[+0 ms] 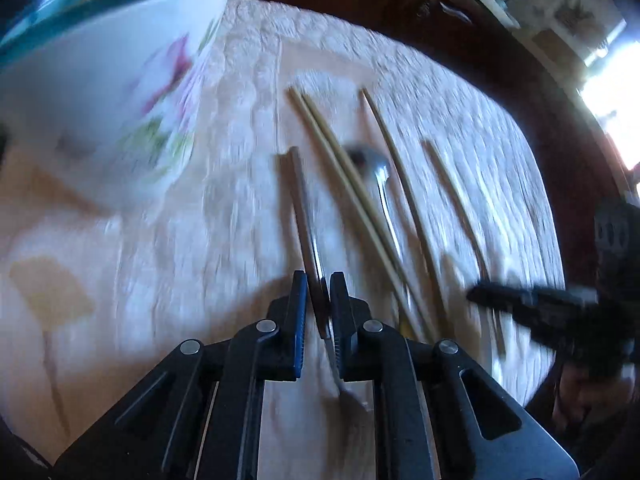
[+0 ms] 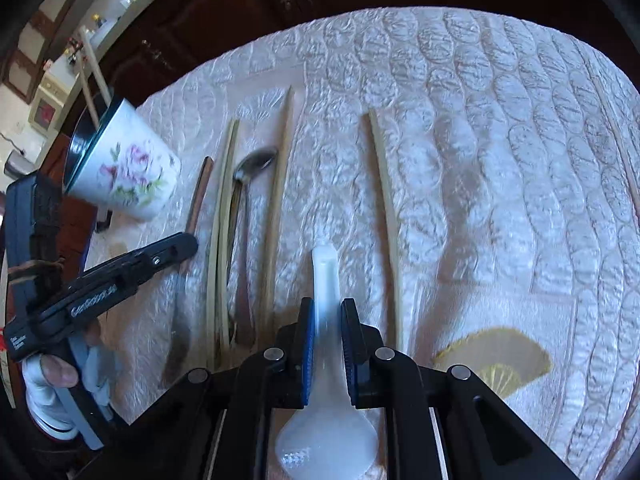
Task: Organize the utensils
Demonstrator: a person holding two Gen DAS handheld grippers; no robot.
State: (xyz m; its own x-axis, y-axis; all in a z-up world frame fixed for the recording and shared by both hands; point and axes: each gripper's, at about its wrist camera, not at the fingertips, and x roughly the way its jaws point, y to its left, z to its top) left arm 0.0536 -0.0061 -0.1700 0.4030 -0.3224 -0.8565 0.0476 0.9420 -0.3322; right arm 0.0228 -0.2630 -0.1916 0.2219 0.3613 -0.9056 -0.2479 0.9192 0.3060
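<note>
My left gripper (image 1: 319, 280) is shut on a knife (image 1: 306, 216) with a brown handle, held above the white quilted cloth (image 1: 460, 128). The knife's handle also shows in the right wrist view (image 2: 199, 196). My right gripper (image 2: 329, 306) is shut on a white ceramic spoon (image 2: 326, 276), its bowl toward the camera. Several bamboo chopsticks (image 2: 278, 200) and a metal spoon (image 2: 250, 172) lie on the cloth between the grippers. A white floral cup (image 2: 128, 172) with a teal rim stands at the left and holds wooden sticks. The cup is blurred in the left wrist view (image 1: 108, 92).
One chopstick (image 2: 388, 216) lies apart, right of the ceramic spoon. A yellow fan print (image 2: 496, 360) marks the cloth at the right. Dark wooden furniture (image 2: 240, 12) stands past the table's far edge. My left gripper's body (image 2: 108, 276) reaches in from the left.
</note>
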